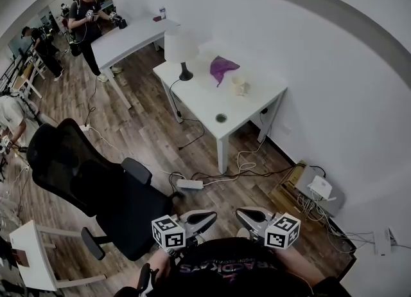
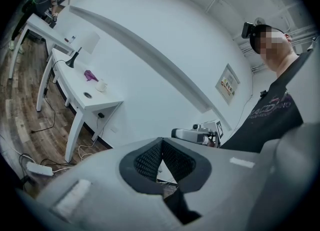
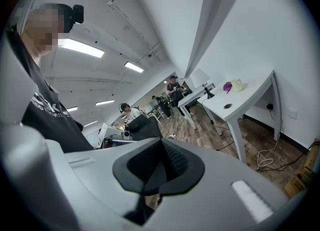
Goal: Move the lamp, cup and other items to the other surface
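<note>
1. Left gripper [image 1: 207,216]: I held it low, close to my torso and about level. Its jaws were clenched pad to pad, with nothing between them.
2. Right gripper [image 1: 244,215]: I held it just beside the left one, also near my body. Its jaws were likewise pressed together and empty.
3. Table [image 1: 207,103]: white, set against the wall, well apart from both grippers across the wood floor.
4. Lamp [image 1: 182,50]: upright at the table's far left corner, with a white shade and a dark base. Its cord ran off the table edge.
5. Cloth [image 1: 223,67]: purple, lying right of the lamp, near the wall.
6. Cup [image 1: 239,85]: white, on the table just beside the cloth, on its near side.
7. Second table [image 1: 128,38]: white, beyond the first one, with a person standing at its far end.
8. Chair [image 1: 83,173]: black, on the floor to my left.
9. Power strip [image 1: 190,184]: white, on the floor near the table's front leg.
</note>
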The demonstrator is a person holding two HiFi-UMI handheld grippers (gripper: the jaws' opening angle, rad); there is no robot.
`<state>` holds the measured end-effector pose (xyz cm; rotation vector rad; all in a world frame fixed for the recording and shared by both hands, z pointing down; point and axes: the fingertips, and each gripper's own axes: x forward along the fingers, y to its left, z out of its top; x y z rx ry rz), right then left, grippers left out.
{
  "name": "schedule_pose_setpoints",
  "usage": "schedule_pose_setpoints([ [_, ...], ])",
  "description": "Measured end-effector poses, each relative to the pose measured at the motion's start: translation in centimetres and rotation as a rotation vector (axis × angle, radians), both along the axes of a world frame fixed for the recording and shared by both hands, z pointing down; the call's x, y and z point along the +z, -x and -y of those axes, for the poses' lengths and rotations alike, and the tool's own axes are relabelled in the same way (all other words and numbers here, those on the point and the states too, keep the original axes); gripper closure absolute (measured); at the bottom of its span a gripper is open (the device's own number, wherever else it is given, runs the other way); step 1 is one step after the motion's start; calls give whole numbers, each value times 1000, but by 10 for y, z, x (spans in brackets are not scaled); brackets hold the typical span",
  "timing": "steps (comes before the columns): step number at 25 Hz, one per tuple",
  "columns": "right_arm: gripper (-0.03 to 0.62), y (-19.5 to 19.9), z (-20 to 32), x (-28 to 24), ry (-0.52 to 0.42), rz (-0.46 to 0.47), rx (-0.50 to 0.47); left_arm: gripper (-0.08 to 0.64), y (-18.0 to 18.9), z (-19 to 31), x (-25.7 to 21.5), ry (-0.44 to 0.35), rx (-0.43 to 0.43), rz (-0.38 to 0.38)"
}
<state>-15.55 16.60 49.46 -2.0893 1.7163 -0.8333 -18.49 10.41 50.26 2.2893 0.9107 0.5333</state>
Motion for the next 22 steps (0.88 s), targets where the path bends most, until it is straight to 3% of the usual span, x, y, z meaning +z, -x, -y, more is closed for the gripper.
schedule_pose_setpoints([
  [22, 588, -38, -79, 12, -60, 70, -57, 561, -27, -79, 14, -21, -78, 73],
])
